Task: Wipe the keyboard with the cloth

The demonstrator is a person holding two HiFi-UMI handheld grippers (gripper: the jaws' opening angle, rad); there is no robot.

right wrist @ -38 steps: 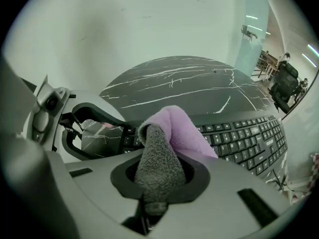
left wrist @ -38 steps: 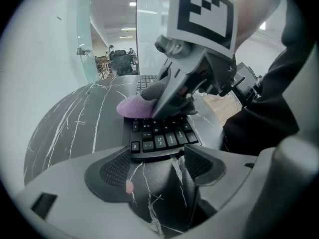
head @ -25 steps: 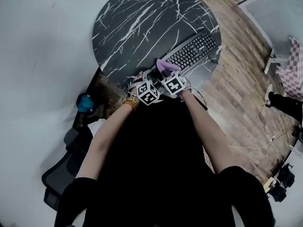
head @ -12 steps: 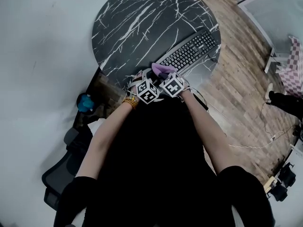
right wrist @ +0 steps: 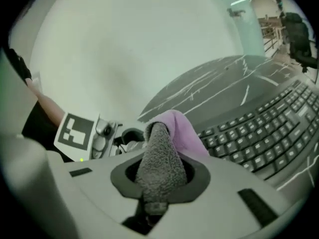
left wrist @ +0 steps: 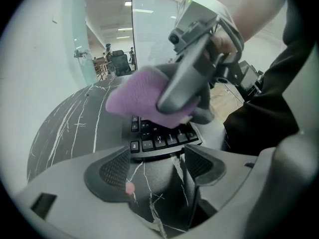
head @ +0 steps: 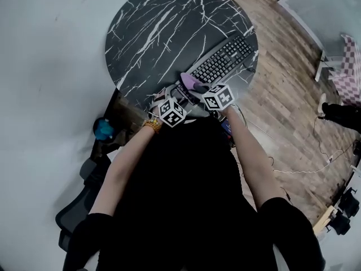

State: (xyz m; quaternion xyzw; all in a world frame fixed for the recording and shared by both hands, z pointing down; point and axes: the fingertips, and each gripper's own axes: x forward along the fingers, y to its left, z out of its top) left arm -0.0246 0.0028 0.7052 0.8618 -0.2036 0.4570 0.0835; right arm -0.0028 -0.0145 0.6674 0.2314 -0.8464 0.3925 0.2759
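On a round black-marble table [head: 158, 33] above a plank floor [head: 282, 95], the keyboard [head: 223, 58] runs lengthwise from near-left to far-right, while the right gripper [right wrist: 159, 176] has its jaws clenched on the purple cloth [head: 193, 83] at the keyboard's near end and the left gripper [left wrist: 157, 171] has its jaws apart, empty.

Round black marble table [head: 169, 33], white veins all over it, sits close against a plain white wall [right wrist: 124, 44]. Wood-plank floor [head: 287, 95] runs off to the right. There's a black office chair [head: 70, 216] lower left. Behind stands a glass partition [left wrist: 107, 34], with ceiling strip lights [left wrist: 128, 4] glowing beyond.
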